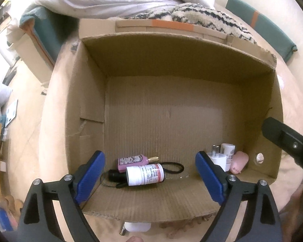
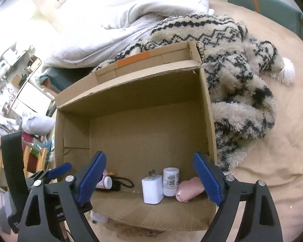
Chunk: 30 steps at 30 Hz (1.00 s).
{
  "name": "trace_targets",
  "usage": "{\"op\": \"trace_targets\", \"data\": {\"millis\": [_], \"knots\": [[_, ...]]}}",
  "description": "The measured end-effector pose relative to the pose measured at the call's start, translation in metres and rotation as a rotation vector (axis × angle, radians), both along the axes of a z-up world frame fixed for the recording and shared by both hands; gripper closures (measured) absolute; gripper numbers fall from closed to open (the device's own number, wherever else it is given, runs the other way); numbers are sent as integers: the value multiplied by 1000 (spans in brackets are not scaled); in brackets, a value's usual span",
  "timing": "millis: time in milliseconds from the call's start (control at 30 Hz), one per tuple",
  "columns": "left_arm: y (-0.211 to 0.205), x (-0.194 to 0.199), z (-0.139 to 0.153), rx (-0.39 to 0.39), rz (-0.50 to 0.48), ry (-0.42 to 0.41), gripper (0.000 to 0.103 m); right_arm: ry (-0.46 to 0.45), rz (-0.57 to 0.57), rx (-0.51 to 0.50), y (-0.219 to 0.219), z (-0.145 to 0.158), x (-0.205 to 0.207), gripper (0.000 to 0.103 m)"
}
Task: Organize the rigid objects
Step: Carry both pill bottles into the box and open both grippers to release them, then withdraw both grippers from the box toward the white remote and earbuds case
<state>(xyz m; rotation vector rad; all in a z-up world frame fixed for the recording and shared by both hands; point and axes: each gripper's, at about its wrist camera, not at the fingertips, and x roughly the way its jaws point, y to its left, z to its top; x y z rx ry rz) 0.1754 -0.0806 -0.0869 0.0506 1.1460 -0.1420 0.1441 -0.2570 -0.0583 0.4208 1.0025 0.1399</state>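
Both hand-held grippers, left (image 1: 150,173) and right (image 2: 149,176), spread wide, empty, above corrugated cardboard box (image 1: 171,64). Inside: cylindrical pill bottle (image 1: 144,174), blocky white charger (image 2: 152,190).

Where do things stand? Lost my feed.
Left claw open, empty. Right claw open, empty. White red-banded pill bottle lies in brown cardboard box. Nothing obstructing.
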Motion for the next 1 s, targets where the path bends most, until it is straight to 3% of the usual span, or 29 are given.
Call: {"op": "trace_targets", "data": {"millis": [367, 733, 1000], "knots": [[25, -24, 38, 7, 23, -110, 13, -1, -63, 41, -16, 11, -20, 9], [57, -63, 45, 21, 48, -59, 13, -48, -14, 2, -15, 33, -61, 9], [83, -85, 44, 20, 94, -41, 13, 45, 15, 23, -10, 14, -91, 9]]}}
